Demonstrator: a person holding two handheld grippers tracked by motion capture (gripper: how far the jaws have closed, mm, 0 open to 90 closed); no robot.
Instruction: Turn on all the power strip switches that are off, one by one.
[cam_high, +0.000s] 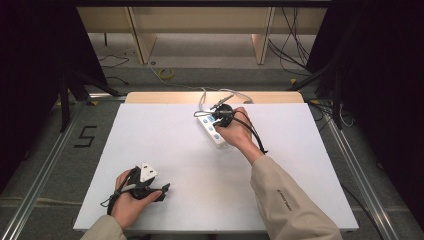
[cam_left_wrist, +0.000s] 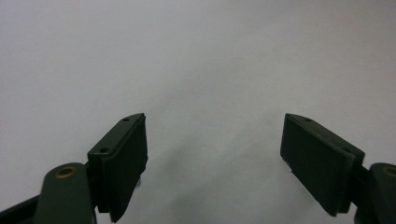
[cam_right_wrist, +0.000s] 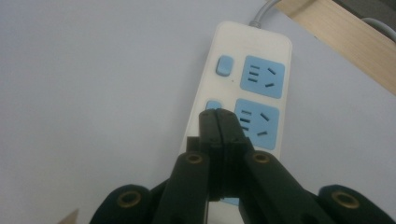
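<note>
While the left gripper (cam_left_wrist: 215, 154) gapes over bare table (cam_left_wrist: 196, 56), the right gripper (cam_right_wrist: 218, 114)—clenched, empty—presses a power strip (cam_right_wrist: 247, 56) switch (cam_right_wrist: 213, 105).

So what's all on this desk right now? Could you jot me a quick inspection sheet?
Surface: white table, wooden strip along its far edge.
Job's things: white power strip with blue sockets and blue switches, lying flat near the far edge.
Clutter: nothing seen.
Grippers: right tongs shut, tips at the second blue switch; whether they press it cannot be told. Left tongs open over bare table, holding nothing.
Cables: the strip's grey cord runs off the far edge; loose wires on the floor.
Surroundings: wooden frames behind, a "5" marked on the floor.
</note>
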